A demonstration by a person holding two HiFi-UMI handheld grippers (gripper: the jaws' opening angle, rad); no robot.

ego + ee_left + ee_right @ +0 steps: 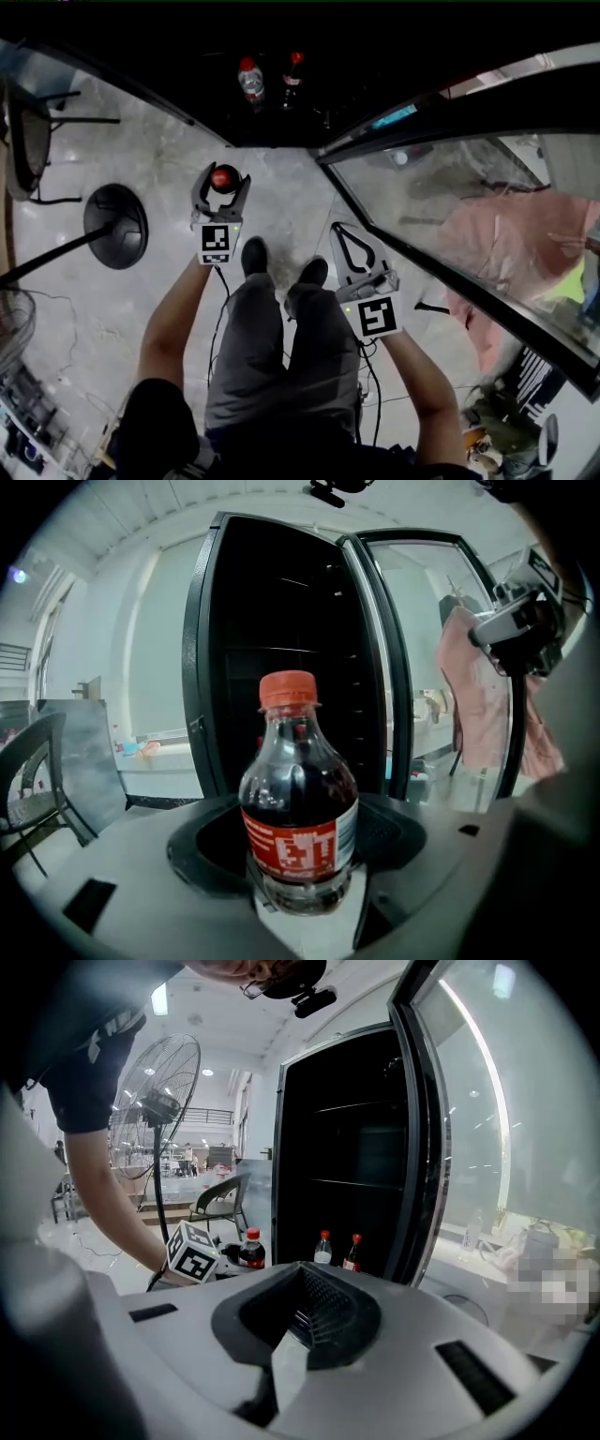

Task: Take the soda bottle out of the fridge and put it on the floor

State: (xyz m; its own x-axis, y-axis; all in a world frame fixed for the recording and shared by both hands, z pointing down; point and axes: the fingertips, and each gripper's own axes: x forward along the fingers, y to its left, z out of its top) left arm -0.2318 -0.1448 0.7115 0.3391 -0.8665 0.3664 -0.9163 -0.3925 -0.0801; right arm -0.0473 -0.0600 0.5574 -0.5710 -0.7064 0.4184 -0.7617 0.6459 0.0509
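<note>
head view: your left hand-held gripper is clamped on the soda bottle, held over the floor just in front of the open fridge. your right hand-held gripper is clenched and empty, beside your shoes

left gripper view: the soda bottle stands upright between the jaws, red cap up, with the dark fridge behind it

right gripper view: the jaws are pressed together on nothing. two other bottles stand on the fridge's lowest shelf
</note>
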